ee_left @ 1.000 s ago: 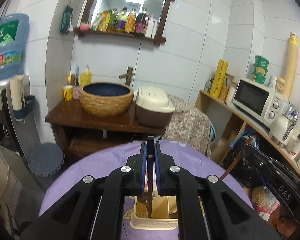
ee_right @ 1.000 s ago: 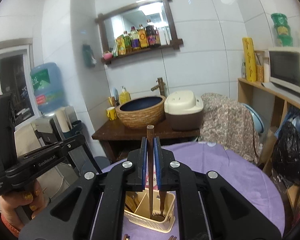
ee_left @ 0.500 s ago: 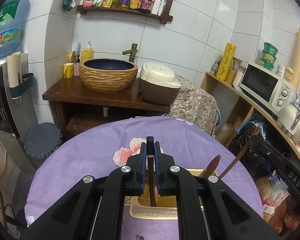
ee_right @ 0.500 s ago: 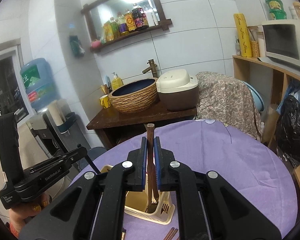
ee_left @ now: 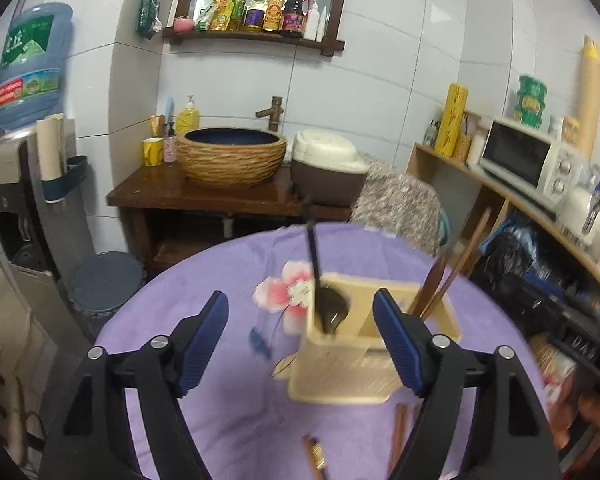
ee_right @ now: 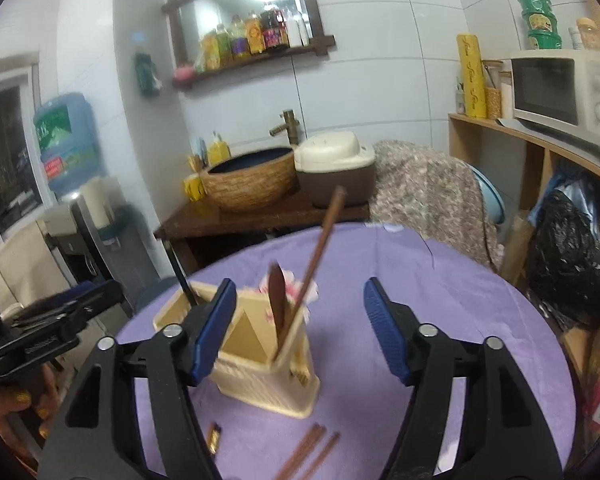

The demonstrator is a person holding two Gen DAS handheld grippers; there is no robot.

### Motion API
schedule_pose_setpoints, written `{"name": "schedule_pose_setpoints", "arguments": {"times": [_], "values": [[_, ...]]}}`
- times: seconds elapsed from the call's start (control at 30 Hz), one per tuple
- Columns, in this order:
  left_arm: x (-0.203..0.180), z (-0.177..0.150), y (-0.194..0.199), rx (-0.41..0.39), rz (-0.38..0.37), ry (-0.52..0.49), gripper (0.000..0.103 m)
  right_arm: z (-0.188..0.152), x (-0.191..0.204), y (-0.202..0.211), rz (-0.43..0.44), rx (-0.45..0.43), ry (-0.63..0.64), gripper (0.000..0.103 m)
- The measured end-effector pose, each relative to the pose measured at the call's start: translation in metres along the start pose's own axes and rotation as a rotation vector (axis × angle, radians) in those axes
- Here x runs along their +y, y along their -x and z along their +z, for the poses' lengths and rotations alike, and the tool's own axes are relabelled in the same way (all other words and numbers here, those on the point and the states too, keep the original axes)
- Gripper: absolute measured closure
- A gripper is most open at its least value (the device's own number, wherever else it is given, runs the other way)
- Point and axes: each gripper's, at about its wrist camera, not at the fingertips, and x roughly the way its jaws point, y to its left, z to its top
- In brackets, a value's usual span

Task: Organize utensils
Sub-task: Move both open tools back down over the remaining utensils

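A cream utensil holder (ee_left: 352, 364) stands on the purple tablecloth. In the left wrist view a black-handled spoon (ee_left: 314, 264) leans free in its left compartment. My left gripper (ee_left: 300, 320) is opening, its blue pads wide apart and clear of the spoon. The right compartment holds brown wooden utensils (ee_left: 452, 276). In the right wrist view a long brown-handled utensil (ee_right: 320, 248) and a brown spoon (ee_right: 277, 296) stand loose in the holder (ee_right: 260, 380). My right gripper (ee_right: 300, 320) is opening too, touching nothing. Brown chopsticks (ee_right: 308, 448) lie in front of the holder.
The round table (ee_left: 204, 288) fills the foreground. Behind it is a wooden stand with a woven basin (ee_left: 230, 156) and a rice cooker (ee_left: 328, 168). A microwave (ee_left: 528, 156) sits on a shelf at right, above a black bag (ee_right: 568, 248). A hand (ee_right: 16, 400) shows at left.
Both grippers sank toward the holder and went from shut on the utensil handles to wide apart. The black-handled spoon and the brown utensil now lean loose in the holder.
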Motion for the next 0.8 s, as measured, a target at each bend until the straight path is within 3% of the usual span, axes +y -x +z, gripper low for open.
{"name": "schedule_pose_setpoints", "arguments": {"times": [0.13, 0.2, 0.37, 0.57, 0.8], "values": [[0.01, -0.049, 0.0, 0.097, 0.065, -0.063, 0.028, -0.042, 0.0, 0.003, -0.108, 0.104, 0.08, 0.023], [0.017, -0.083, 0.0, 0.158, 0.091, -0.076, 0.028, -0.065, 0.0, 0.003, -0.132, 0.172, 0.104, 0.018], [0.031, -0.142, 0.004, 0.261, 0.118, -0.037, 0.032, -0.134, 0.008, 0.004, -0.157, 0.341, 0.148, 0.017], [0.023, -0.172, 0.014, 0.276, 0.163, -0.081, 0.034, -0.181, 0.02, 0.008, -0.151, 0.434, 0.128, 0.016], [0.018, -0.186, 0.021, 0.284, 0.155, -0.078, 0.034, -0.204, 0.041, 0.009, -0.143, 0.476, 0.148, 0.015]]}}
